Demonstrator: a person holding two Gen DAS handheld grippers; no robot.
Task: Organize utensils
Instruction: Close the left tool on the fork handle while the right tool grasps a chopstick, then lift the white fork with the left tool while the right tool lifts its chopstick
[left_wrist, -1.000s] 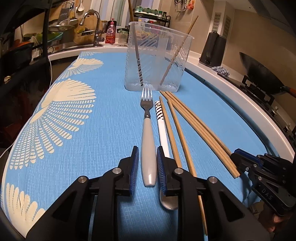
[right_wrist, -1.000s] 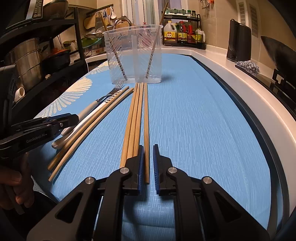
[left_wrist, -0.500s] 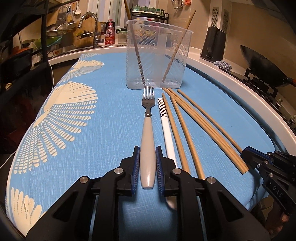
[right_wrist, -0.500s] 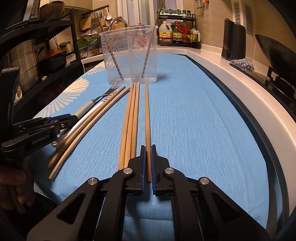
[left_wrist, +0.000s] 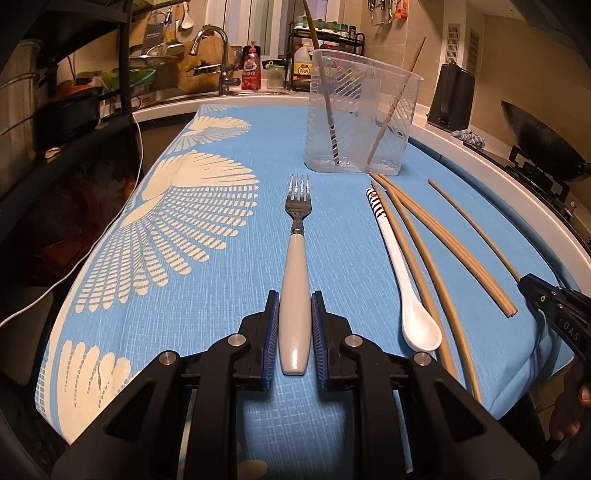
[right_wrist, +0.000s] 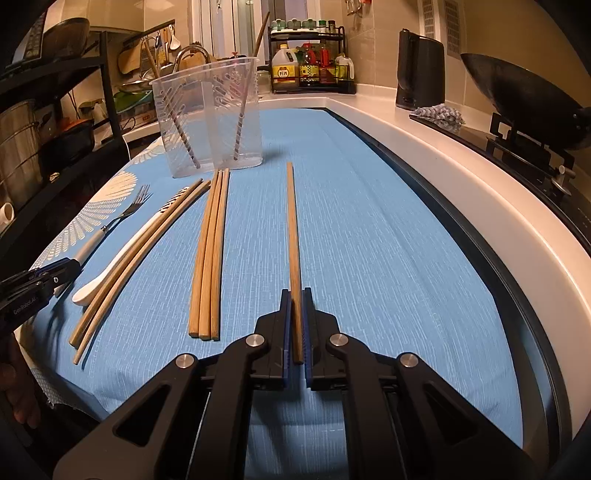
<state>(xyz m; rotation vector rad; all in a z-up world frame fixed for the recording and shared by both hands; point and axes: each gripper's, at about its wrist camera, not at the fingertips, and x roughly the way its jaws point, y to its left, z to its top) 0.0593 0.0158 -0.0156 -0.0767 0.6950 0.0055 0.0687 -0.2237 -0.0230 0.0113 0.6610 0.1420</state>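
1. Fork (left_wrist: 294, 284): its pale handle lies between the blue pads of my left gripper (left_wrist: 294, 332), which are clenched on it; the tines point toward the clear holder (left_wrist: 360, 110), and the fork lies flat on the cloth.
2. My right gripper (right_wrist: 296, 332) is clamped on the near end of a single chopstick (right_wrist: 293, 229), which points away from me toward the holder and sits apart from the other sticks.
3. To the left of that stick in the right wrist view lies a bundle of three chopsticks (right_wrist: 210, 258) side by side, then two more chopsticks (right_wrist: 140, 254) touching a white spoon (left_wrist: 402, 277) with a striped handle end.
4. The holder stands upright at the far end of the row, with two chopsticks leaning inside it.
5. Everything rests on a blue cloth (left_wrist: 221, 295) printed with cream fan shapes, spread over a white counter (right_wrist: 461, 177).
6. Around it I see a tap (left_wrist: 214, 48), a black shelf rack (right_wrist: 55, 92) with pots, a rack of bottles (right_wrist: 314, 62), a dark wok (right_wrist: 524, 96) and a black appliance (right_wrist: 419, 70).
7. Readable writing: "DAS" on my right gripper seen from the left, and "GenRobot.AI" on my left gripper seen from the right.
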